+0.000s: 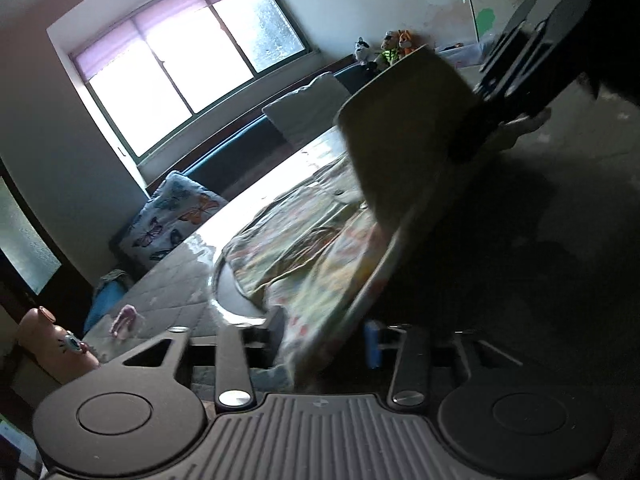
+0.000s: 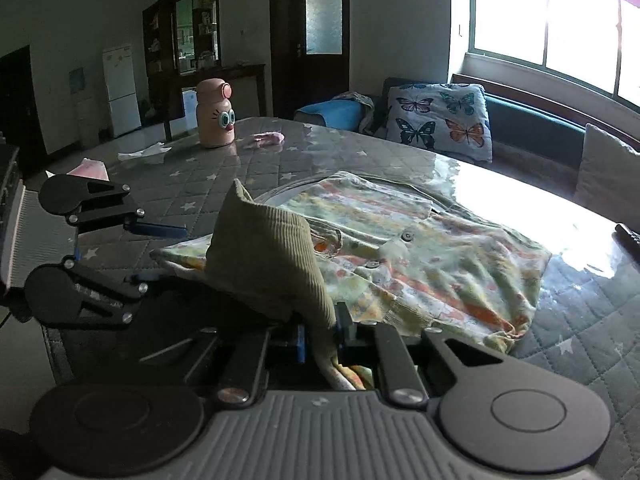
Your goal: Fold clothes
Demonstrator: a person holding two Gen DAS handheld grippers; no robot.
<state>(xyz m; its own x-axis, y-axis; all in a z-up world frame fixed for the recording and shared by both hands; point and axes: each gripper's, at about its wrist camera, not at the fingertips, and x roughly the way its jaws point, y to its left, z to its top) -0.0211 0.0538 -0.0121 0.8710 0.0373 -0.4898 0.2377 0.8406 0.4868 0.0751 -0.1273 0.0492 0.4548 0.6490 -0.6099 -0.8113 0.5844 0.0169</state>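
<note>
A floral-print garment (image 2: pixel 420 248) with an olive corduroy side lies spread on the table. In the right wrist view my right gripper (image 2: pixel 322 334) is shut on an olive corner flap (image 2: pixel 264 264) that stands up, folded over the print. The left wrist view has the right gripper (image 1: pixel 480 100) up high, holding the flap (image 1: pixel 404 120) above the garment (image 1: pixel 288 248). My left gripper (image 1: pixel 324 334) is open, with the garment's lifted edge passing between its fingers. The right wrist view shows the left gripper (image 2: pixel 172 252) at the garment's left edge, fingers apart.
The table (image 2: pixel 580 320) has a grey quilted star cover under glass. At its far side stand a pink cartoon bottle (image 2: pixel 214 120), a small pink cloth (image 2: pixel 266 138) and a tissue (image 2: pixel 144 152). A remote (image 2: pixel 628 234) lies at the right edge. A butterfly cushion (image 2: pixel 440 120) sits on the bench behind.
</note>
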